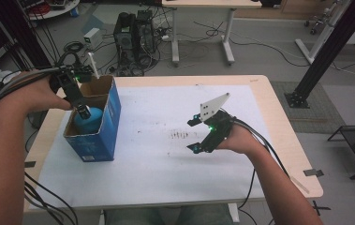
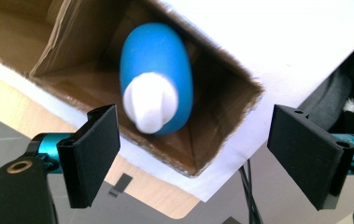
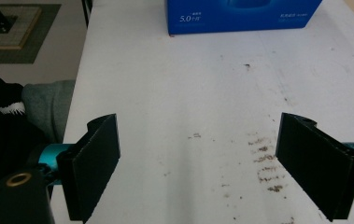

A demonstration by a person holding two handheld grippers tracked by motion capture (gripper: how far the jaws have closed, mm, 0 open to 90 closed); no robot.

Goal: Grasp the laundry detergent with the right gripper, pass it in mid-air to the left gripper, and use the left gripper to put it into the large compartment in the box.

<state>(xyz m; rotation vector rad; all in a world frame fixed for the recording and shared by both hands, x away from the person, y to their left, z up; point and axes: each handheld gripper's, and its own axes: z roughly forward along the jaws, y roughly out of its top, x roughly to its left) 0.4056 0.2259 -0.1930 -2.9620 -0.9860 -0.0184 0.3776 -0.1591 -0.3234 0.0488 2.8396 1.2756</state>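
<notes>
With the blue, white-capped plastic bottle [image 2: 158,79] inside the open blue cardboard box [image 1: 111,123] near the table's left edge, the left gripper [image 2: 193,154], jaws wide and empty, should lift straight clear.

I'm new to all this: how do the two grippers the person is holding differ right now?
The left gripper hangs over the open blue box, pointing down at the blue bottle inside; the right gripper hovers over the bare white sheet, pointing sideways. The right gripper carries a grey three-cornered plate; none is visible on the left gripper. Both are open and hold nothing.
</notes>
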